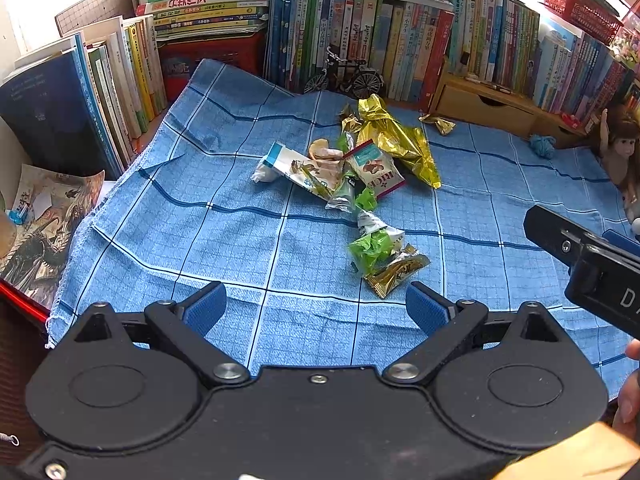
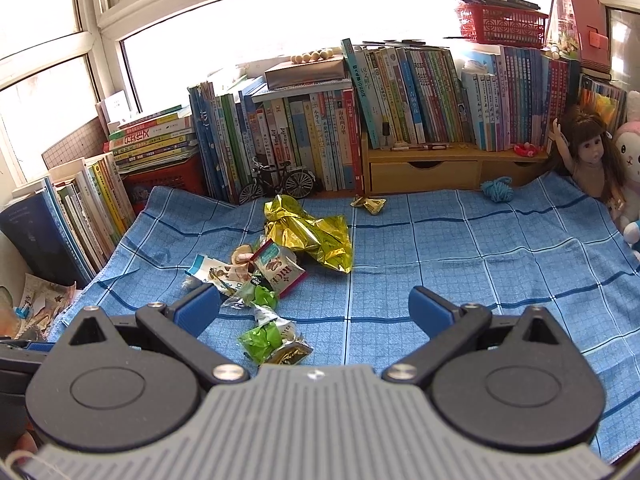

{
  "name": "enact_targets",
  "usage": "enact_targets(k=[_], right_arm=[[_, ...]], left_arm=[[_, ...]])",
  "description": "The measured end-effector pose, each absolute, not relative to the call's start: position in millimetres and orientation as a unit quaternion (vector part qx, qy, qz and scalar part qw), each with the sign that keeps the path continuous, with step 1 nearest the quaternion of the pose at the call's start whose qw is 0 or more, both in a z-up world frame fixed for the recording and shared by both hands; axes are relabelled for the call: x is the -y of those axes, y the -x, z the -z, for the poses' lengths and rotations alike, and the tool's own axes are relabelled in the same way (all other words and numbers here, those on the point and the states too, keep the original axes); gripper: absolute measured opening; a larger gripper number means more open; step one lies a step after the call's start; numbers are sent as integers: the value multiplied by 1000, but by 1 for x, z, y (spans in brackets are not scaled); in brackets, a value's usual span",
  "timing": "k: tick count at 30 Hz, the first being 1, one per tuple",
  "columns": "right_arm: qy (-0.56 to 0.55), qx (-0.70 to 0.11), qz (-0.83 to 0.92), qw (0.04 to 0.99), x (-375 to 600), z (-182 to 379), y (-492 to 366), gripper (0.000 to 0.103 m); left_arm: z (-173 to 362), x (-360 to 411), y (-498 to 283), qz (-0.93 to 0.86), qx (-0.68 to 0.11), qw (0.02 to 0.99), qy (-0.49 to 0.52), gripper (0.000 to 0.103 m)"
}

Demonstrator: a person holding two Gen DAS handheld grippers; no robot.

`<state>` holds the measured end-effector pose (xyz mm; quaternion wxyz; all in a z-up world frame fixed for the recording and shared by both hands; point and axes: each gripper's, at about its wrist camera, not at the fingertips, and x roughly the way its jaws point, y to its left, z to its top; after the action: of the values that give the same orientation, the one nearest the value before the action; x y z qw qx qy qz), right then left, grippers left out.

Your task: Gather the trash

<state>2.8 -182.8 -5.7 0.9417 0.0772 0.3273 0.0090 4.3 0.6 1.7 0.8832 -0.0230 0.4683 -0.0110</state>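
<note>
A heap of snack wrappers lies mid-cloth: a crumpled gold foil bag [image 1: 400,140] [image 2: 312,232], a "rice" packet [image 1: 374,170] [image 2: 278,270], a white and blue carton wrapper [image 1: 294,168] [image 2: 212,270], and a green wrapper with a small gold one [image 1: 380,254] [image 2: 270,338] nearest me. A lone gold wrapper [image 1: 439,123] [image 2: 370,204] sits by the wooden drawers. My left gripper [image 1: 316,308] stands open just short of the green wrapper, empty. My right gripper [image 2: 316,312] is open and empty too, with that wrapper near its left finger; its body [image 1: 588,268] shows at the right of the left wrist view.
A blue checked cloth [image 1: 224,240] [image 2: 460,264] covers the surface. Rows of books [image 1: 360,36] [image 2: 312,132] wall the back and left. A toy bicycle [image 2: 278,184], wooden drawer unit [image 2: 432,174], blue yarn ball [image 2: 497,189] and doll [image 2: 588,156] stand behind and right. A hand [image 1: 630,392] shows at the right edge.
</note>
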Motion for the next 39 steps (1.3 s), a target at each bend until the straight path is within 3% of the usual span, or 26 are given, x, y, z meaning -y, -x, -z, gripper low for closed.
enact_targets(k=[28,39], right_arm=[[-78,-353,-35,932,177,13,-14,103],[-85,-345,-36,934,187,15,-32,97]], left_arm=[[1,4,-14,16,-464,886,4,94],[12,-8,-33,1,-452,892,16,94]])
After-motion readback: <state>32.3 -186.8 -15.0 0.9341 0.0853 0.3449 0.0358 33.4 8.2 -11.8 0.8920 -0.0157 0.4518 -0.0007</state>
